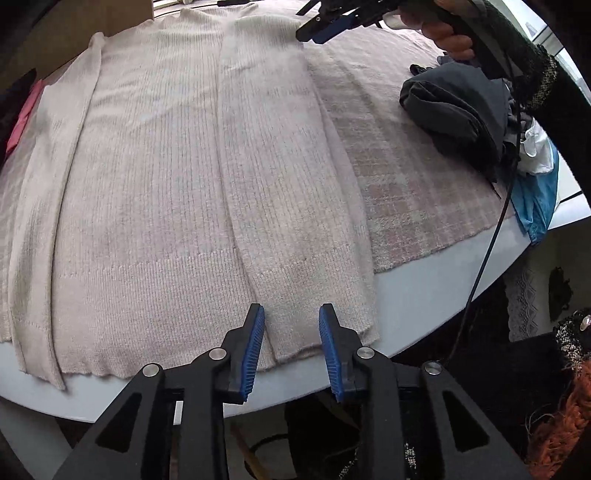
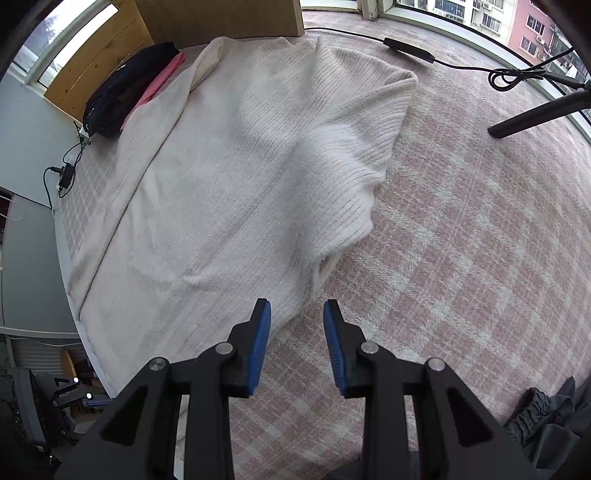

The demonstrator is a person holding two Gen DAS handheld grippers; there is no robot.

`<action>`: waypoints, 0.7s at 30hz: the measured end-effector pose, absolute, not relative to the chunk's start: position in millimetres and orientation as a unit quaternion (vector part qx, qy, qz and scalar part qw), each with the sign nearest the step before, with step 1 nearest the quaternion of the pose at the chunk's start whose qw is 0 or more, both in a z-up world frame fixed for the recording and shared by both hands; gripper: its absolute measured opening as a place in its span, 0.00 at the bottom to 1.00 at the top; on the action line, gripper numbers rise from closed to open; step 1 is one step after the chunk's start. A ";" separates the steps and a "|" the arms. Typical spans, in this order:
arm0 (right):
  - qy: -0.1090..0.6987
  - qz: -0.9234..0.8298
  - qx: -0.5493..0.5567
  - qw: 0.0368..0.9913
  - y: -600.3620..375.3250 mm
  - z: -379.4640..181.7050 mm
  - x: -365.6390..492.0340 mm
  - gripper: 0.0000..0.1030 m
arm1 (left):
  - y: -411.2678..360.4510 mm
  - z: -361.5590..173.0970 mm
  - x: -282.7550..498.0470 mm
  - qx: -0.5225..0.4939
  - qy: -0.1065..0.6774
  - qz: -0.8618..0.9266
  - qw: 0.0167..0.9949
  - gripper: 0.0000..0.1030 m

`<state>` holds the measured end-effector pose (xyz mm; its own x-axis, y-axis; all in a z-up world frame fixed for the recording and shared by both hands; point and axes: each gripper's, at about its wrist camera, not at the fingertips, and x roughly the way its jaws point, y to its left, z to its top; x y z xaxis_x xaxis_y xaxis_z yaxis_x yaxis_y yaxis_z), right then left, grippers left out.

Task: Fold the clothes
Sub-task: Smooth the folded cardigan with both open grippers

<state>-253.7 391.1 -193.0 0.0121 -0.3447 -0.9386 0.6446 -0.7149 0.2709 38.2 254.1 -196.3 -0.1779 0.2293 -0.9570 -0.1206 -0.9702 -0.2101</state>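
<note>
A cream ribbed-knit sweater (image 1: 166,177) lies flat on the checked cloth, its right side folded inward as a long panel (image 1: 280,192). My left gripper (image 1: 291,350) hovers open over the sweater's hem at the table's near edge, nothing between its blue pads. The right wrist view shows the same sweater (image 2: 229,173) from the side, its folded edge bunched near the shoulder (image 2: 369,155). My right gripper (image 2: 297,347) stands open just above the sweater's right edge, empty. It also appears held by a hand at the top of the left wrist view (image 1: 325,26).
A pink-and-white checked cloth (image 2: 461,240) covers the white table (image 1: 417,295). A pile of dark, white and blue clothes (image 1: 469,110) sits at the right. Folded black and pink garments (image 2: 125,88) lie at the far left. A cable (image 2: 461,66) and stand leg (image 2: 535,114) cross the far side.
</note>
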 end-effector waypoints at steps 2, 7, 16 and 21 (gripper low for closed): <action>0.119 -0.692 0.616 0.358 393.7 -194.7 -254.4 0.29 | 252.1 -199.5 37.3 -0.628 -0.045 0.768 0.117 0.22; 0.117 -0.688 0.622 0.354 391.4 -195.3 -241.2 0.29 | 240.1 -184.9 38.1 -0.610 -0.068 0.780 0.123 0.05; 0.120 -0.682 0.627 0.358 388.3 -196.8 -230.4 0.29 | 189.9 -190.2 38.1 -0.612 -0.051 0.789 0.039 0.05; 0.121 -0.679 0.630 0.357 382.0 -202.5 -227.2 0.29 | 186.5 -182.1 42.1 -0.605 -0.036 0.795 0.015 0.15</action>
<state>-227.2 382.0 -202.5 0.0486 -0.3328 -0.9418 0.6380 -0.7151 0.2856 42.1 186.5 -182.1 -0.2674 0.0678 -0.9612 0.0185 -0.9970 -0.0754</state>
